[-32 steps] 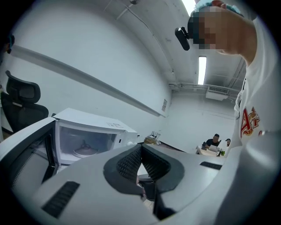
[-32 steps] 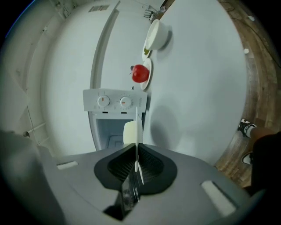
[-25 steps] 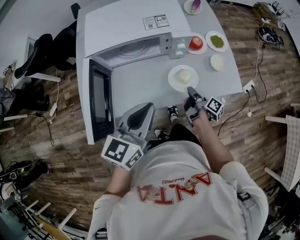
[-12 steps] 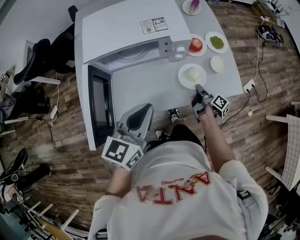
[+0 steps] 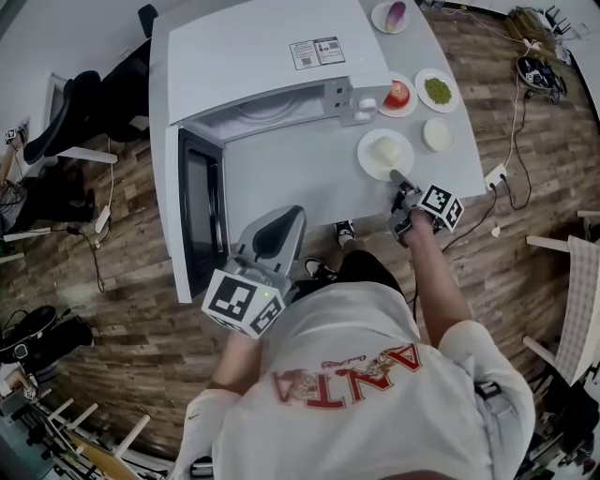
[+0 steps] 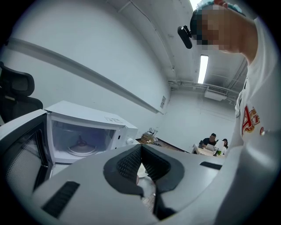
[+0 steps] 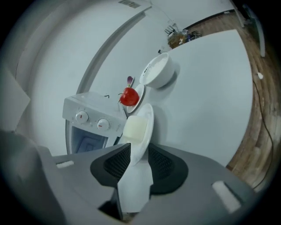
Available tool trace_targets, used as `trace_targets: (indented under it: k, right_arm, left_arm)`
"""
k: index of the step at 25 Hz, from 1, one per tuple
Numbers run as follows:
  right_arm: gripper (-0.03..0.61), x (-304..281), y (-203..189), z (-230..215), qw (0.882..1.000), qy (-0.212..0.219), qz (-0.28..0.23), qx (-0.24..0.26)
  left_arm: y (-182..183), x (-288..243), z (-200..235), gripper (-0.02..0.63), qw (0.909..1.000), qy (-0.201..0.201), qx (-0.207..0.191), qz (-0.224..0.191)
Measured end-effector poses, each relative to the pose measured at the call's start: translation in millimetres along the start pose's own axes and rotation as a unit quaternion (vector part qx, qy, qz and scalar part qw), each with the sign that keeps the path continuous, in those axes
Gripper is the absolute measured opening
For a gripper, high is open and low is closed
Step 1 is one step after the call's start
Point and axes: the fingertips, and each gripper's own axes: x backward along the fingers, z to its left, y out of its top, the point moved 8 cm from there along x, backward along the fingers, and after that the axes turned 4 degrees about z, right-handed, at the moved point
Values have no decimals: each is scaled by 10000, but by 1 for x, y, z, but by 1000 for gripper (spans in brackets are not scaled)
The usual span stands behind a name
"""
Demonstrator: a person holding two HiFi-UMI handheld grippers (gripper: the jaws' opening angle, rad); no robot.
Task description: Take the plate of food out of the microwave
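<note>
- My right gripper (image 7: 139, 154) is opening. Its jaws stand narrowly apart astride the near rim of the plate of food (image 5: 371, 165), which sits on the table (image 5: 300, 178) just right of the microwave (image 5: 253, 56).
- My left gripper (image 6: 140, 151) has its jaws together on nothing, near the open door (image 5: 199, 211).
- I count one microwave and five dishes: the plate of food, a red fruit plate (image 5: 397, 92), a green-filled plate (image 5: 438, 89), a white bowl (image 5: 437, 135), and a purple-item plate (image 5: 394, 14).
- From above the cavity is mostly hidden; the turntable (image 6: 81, 149) shows only in the left gripper view.
</note>
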Motion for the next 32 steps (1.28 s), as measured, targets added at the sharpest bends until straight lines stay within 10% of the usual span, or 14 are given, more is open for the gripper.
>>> trace_targets:
  k: [6,18,22,26,32]
  right_arm:
    - [216,-8,0,6,9868,-413,873,1297]
    - [219,-16,-13,10,8980,-1669,1834,3634]
    - [186,-9,-14,10,8930,-1721,1811,3743]
    - [14,7,-10,29,9006,-1618,1223,3844]
    - [2,38,-13,97,8978,-572,333,4355]
  left_arm:
    - [-2,-1,0,9,10000,-7,45,31]
    - [-5,7,-5,9,9997,15,259,5]
    - [-4,14,-7,9,9994,83,332,-78]
    - [-2,23,-8,9,9991,218,294,-194]
    - [8,44,-10,9,9978,446,143,-461]
